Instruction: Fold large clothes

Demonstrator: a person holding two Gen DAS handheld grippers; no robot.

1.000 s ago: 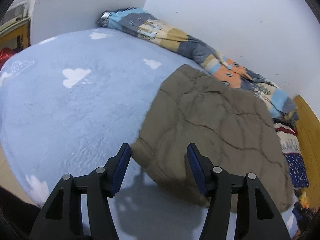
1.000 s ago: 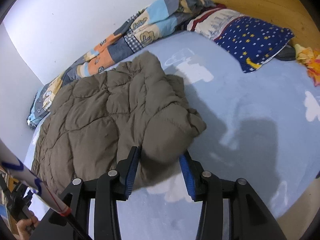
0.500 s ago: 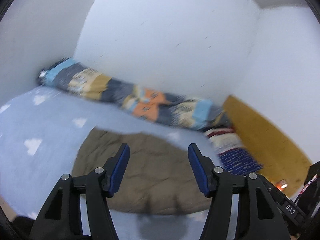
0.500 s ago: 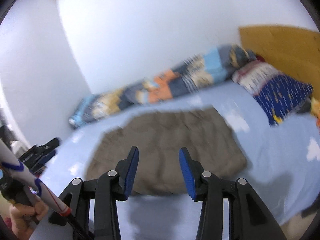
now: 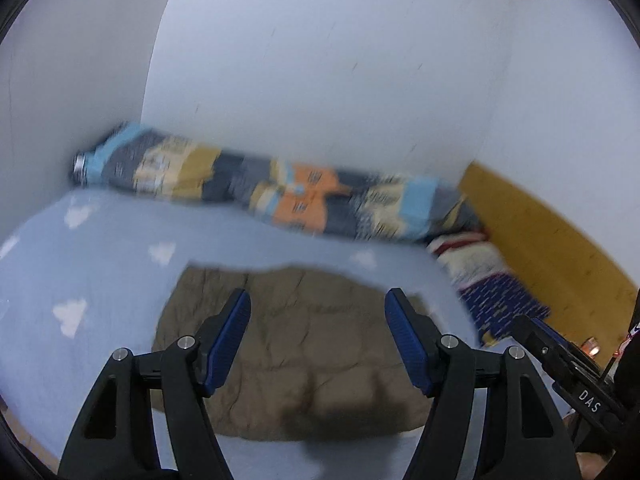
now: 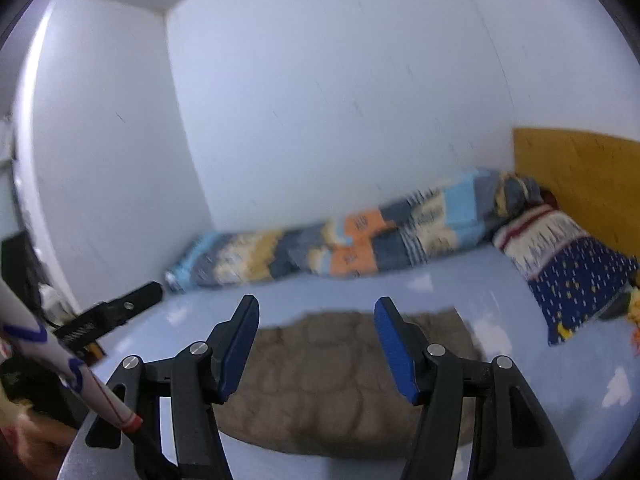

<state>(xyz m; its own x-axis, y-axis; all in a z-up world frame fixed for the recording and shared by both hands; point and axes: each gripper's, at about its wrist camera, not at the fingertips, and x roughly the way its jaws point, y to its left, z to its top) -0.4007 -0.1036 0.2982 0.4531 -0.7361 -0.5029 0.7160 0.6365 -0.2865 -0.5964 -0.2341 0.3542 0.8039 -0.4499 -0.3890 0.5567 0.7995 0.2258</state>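
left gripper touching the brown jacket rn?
Apart. In the left wrist view the left gripper is open, nothing sits between its blue pads, and the brown jacket lies flat on the bed well beyond the fingertips.

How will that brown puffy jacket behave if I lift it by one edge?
The jacket looks quilted and soft, so it would probably droop and unfold. Its padding suggests it is light for its bulk. Lying flat on the bed, it won't roll.

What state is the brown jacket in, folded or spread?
Folded: brown jacket lies as a compact rectangular pad on the bed, no sleeves showing.
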